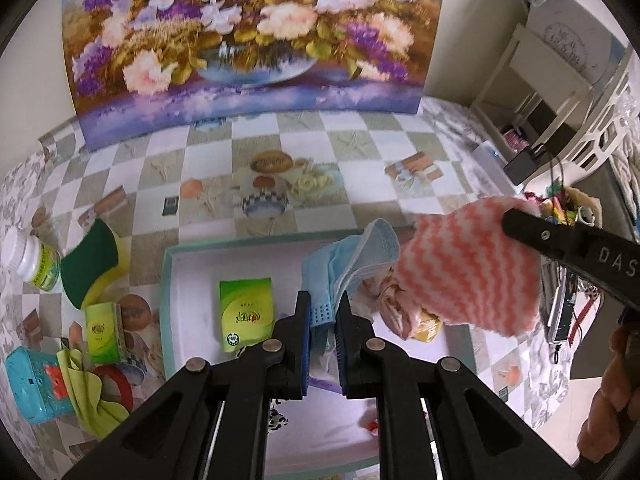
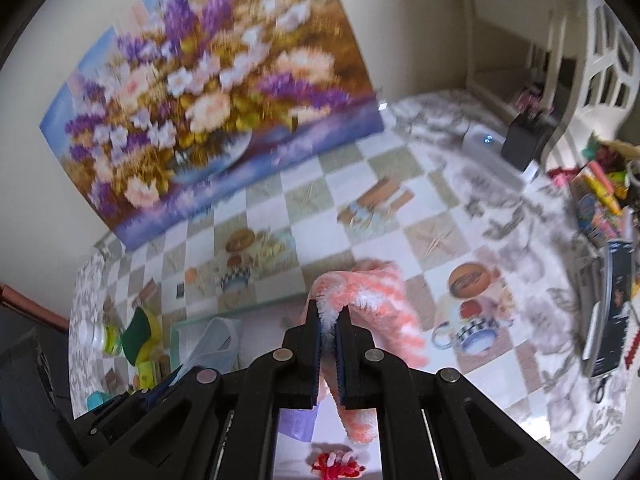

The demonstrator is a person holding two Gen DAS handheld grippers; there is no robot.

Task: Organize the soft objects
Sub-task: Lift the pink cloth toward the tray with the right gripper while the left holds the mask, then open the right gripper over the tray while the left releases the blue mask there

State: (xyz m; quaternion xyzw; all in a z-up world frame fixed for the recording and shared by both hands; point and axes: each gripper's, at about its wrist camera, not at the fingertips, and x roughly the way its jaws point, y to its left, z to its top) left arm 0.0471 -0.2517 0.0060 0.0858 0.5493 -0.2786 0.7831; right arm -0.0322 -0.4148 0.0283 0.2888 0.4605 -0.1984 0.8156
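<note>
- Left tongs [image 1: 323, 312]: clenched on a pale blue face mask [image 1: 352, 264], which is held above the shallow teal-rimmed tray [image 1: 168, 280].
- Right tongs [image 2: 329, 326]: clenched on a pink-and-white striped fluffy cloth [image 2: 380, 300], which hangs from the pads over the right part of the tray; in the left wrist view the same cloth [image 1: 468, 272] is seen beside the mask.
- Already in the tray: a green tissue pack [image 1: 245, 312], a bundle of pinkish fabric [image 1: 394, 304] under the two held items, and a small red fluffy piece [image 2: 334, 466] near the front edge.
- Still on the tabletop [image 1: 360, 168], left of the tray: a green-and-yellow sponge [image 1: 94, 264], a yellow-green cloth [image 1: 90, 392] and a second green tissue pack [image 1: 102, 334].
- Also there, and judged not soft: a white-capped bottle [image 1: 30, 258] and a turquoise box [image 1: 34, 388].
- Judged progress: roughly midway; two items are about to be placed, and several remain outside.
</note>
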